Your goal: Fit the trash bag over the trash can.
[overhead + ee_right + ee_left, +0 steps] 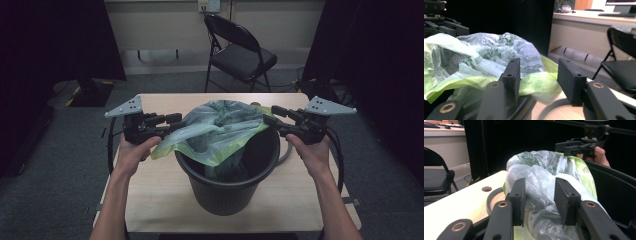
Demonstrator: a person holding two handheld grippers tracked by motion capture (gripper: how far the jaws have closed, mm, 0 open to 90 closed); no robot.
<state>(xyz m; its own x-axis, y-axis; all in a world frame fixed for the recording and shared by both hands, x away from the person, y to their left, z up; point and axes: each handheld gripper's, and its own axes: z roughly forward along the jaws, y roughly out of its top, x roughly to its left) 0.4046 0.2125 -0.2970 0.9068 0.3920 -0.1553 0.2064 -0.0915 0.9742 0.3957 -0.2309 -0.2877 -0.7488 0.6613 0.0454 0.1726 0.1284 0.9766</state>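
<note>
Bin point(225, 192): on table point(150, 200), bag point(220, 125) draped over rim.
Left gripper point(176, 121): jaws apart, bag between, unpinched.
Right gripper point(272, 116): jaws apart at bag edge.

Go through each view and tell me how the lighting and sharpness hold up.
High view: dim overall, black curtains swallow the sides; the table and bag stay readable, the bin interior is dark. Left gripper view: the near jaws are soft, the bag's pale plastic is bright, and the background is black behind the right gripper. Right gripper view: desk lit bright, bag print fairly sharp.
</note>
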